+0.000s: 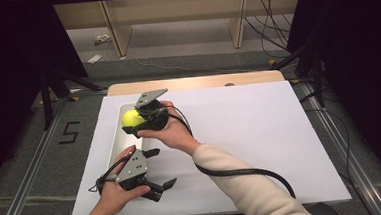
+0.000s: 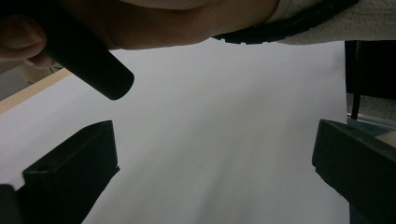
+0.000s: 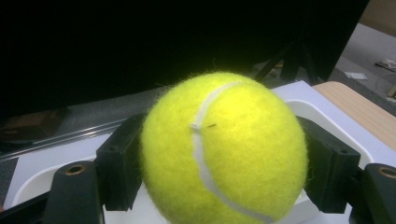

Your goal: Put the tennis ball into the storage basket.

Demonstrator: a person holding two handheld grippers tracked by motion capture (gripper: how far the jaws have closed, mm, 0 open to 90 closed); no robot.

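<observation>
A yellow tennis ball (image 1: pixel 131 118) (image 3: pixel 224 149) is clamped between the jaws of my right gripper (image 1: pixel 135 122), held just above a white tray (image 1: pixel 116 138) at the left of the white board. The right gripper view has the ball pressed by a black pad (image 3: pixel 122 161) on each side, with the tray rim (image 3: pixel 322 109) behind it. My left gripper (image 1: pixel 162 167) rests near the board's front left, jaws spread wide over bare white board (image 2: pixel 224 140) with nothing between them. Its two black fingertips (image 2: pixel 74 175) frame the left gripper view.
The white board (image 1: pixel 260 133) covers a wooden table (image 1: pixel 197 82). A person's right forearm in a cream sleeve (image 1: pixel 243 189) crosses the front middle, trailing a black cable (image 1: pixel 252 173). Dark stands and cables flank the table. Shelving stands at the back.
</observation>
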